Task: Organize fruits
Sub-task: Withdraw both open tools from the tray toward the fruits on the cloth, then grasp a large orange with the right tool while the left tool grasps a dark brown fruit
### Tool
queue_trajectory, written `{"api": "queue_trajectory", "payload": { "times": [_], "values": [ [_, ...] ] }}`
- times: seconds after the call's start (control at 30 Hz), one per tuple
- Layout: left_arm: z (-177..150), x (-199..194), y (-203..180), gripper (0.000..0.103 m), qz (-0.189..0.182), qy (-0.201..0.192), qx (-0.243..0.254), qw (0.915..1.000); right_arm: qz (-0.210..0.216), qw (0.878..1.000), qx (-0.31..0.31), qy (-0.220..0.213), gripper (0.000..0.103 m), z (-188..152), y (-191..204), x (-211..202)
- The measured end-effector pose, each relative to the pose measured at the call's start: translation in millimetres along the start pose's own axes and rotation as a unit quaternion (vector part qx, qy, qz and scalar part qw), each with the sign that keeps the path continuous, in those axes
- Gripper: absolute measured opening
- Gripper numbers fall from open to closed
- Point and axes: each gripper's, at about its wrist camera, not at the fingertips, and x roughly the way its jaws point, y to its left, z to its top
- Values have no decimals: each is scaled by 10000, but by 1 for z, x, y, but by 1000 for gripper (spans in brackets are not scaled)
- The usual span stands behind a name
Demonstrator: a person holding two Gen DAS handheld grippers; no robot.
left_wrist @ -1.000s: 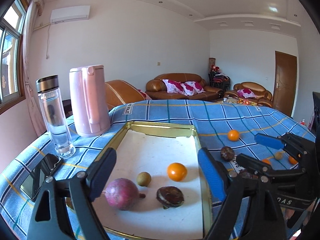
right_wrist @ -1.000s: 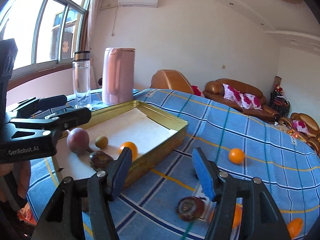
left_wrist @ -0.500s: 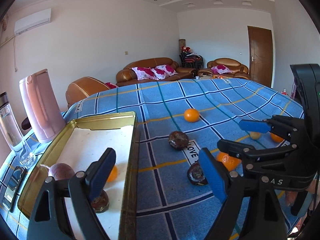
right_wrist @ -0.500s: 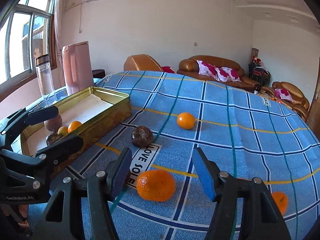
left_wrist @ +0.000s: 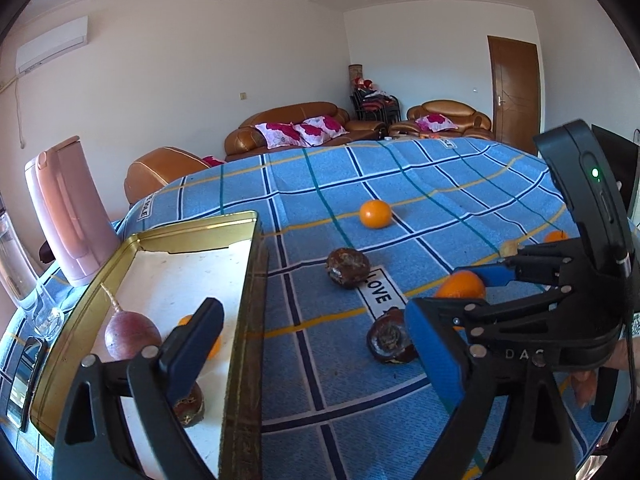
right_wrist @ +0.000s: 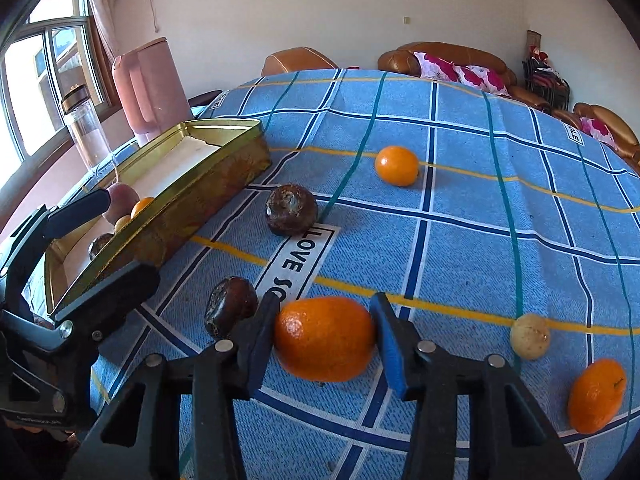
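Note:
My right gripper (right_wrist: 324, 336) is closed around a large orange (right_wrist: 325, 338) that rests on the blue checked cloth; both pads touch its sides. It also shows in the left wrist view (left_wrist: 460, 286). A gold tin tray (left_wrist: 248, 288) at the left holds a purple passion fruit (left_wrist: 130, 334), an orange and a dark fruit. My left gripper (left_wrist: 312, 344) is open and empty, straddling the tray's right wall. Loose on the cloth lie two dark wrinkled fruits (right_wrist: 291, 209) (right_wrist: 230, 306), a small orange (right_wrist: 396, 165), a pale fruit (right_wrist: 530, 336) and another orange (right_wrist: 596, 396).
A pink kettle (left_wrist: 70, 212) and a clear glass bottle (right_wrist: 85, 128) stand behind the tray. A phone (left_wrist: 24, 380) lies at the tray's left. The table edge curves away at the far side, with sofas beyond.
My right gripper moved forward and down and closed on the large orange. My left gripper swung right, off the tray's middle to its right wall.

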Motion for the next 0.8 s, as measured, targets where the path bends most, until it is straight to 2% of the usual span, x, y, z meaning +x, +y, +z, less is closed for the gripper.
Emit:
{"api": "queue_trajectory", "payload": {
  "times": [0.17, 0.33, 0.4, 0.53, 0.63, 0.77, 0.8],
  "values": [
    [1, 6, -10, 94, -140, 139, 181, 9996, -132, 9995, 193, -192, 48, -1, -8, -8],
    [3, 24, -20, 86, -494, 570, 268, 9968, -308, 9971, 512, -464, 48, -1, -21, -18],
    [4, 32, -23, 76, -545, 744, 257, 9954, -331, 9965, 581, -510, 48, -1, -23, -21],
    [5, 45, -26, 71, -722, 988, 223, 9922, -306, 9968, 566, -474, 48, 0, -23, -19],
    [3, 50, -29, 63, -839, 1149, 251, 9895, -250, 9974, 574, -370, 48, 1, -24, -15],
    [1, 51, -31, 40, -970, 1205, 309, 9875, -213, 9976, 586, -299, 48, 0, -24, -12],
    [2, 51, -31, 39, -985, 1197, 301, 9875, -229, 9977, 560, -298, 48, 0, -23, -12]
  ]
}}
